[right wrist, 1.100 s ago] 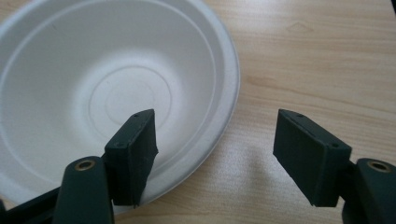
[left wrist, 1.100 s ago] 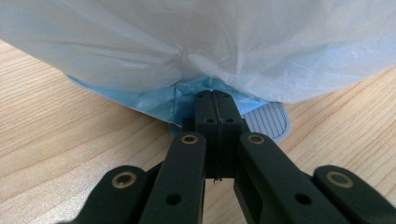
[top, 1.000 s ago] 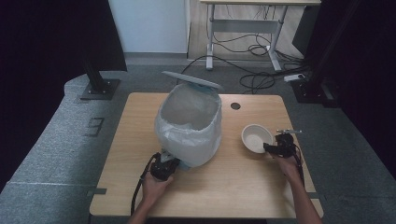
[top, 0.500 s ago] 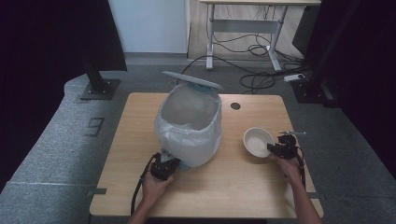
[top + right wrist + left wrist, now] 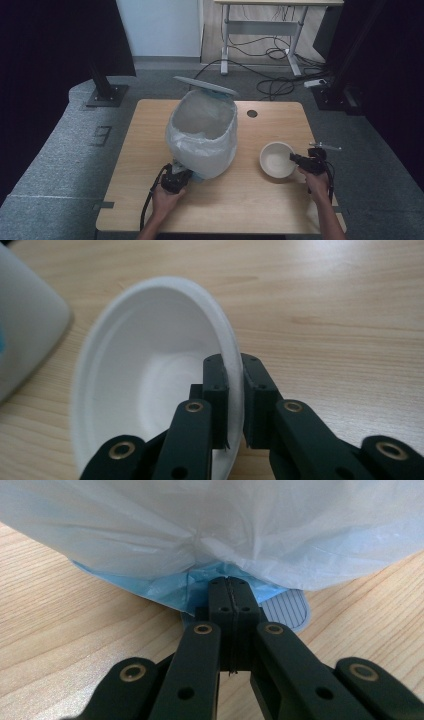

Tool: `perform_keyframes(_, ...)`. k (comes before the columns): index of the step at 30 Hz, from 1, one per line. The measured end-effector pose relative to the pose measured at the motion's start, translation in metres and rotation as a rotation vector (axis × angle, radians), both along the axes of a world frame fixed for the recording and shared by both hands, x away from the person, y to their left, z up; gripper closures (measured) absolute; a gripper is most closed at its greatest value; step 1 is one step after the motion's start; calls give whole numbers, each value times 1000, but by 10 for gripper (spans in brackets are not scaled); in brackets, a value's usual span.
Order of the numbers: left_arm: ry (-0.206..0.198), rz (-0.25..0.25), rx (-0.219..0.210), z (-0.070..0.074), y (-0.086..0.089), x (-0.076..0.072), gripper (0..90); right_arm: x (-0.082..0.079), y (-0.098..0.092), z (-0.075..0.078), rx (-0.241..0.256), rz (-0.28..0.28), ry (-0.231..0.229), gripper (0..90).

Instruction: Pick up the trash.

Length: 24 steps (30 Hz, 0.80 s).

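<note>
A bin lined with a white bag (image 5: 202, 132) stands mid-table, its grey lid (image 5: 205, 86) raised at the back. My left gripper (image 5: 181, 179) sits at the bin's near base. In the left gripper view its jaws are shut (image 5: 231, 582), tips against blue plastic (image 5: 165, 587) under the bag (image 5: 210, 525), next to a ribbed grey pedal (image 5: 289, 611). A white bowl (image 5: 276, 160) lies to the bin's right. My right gripper (image 5: 296, 159) is shut on its rim (image 5: 231, 365), one jaw inside the bowl (image 5: 150, 355) and one outside, with the bowl tilted.
The wooden table (image 5: 145, 130) has bare room at the left and along the front edge. A small round hole (image 5: 252, 113) sits at the back right. The bin's side (image 5: 25, 325) is close to the bowl's left. Cables and a desk stand on the floor beyond.
The bowl and my right gripper have shifted slightly toward the table's near edge. The left gripper and the bin stay where they were.
</note>
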<state>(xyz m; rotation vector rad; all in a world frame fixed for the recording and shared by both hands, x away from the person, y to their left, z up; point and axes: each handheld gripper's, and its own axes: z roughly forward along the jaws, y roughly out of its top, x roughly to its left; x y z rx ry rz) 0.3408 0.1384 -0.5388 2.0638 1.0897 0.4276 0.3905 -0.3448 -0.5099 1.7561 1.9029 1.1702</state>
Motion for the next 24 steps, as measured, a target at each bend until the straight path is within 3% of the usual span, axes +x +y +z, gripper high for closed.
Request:
perform_keyframes(4, 2, 0, -1, 0, 0, 0, 900, -9, -2, 6, 38, 10, -40, 828)
perform_keyframes(5, 2, 0, -2, 0, 0, 0, 900, -12, -3, 8, 73, 14, -56, 828)
perform_keyframes(11, 1, 0, -3, 0, 0, 0, 900, -23, -7, 17, 150, 17, -115, 829)
perform_keyframes(21, -1, 0, -2, 0, 0, 0, 900, -34, -10, 29, 170, 26, -159, 829)
perform_keyframes(24, 0, -1, -3, 0, 1, 0, 900, -38, -8, 36, 154, 33, -178, 828)
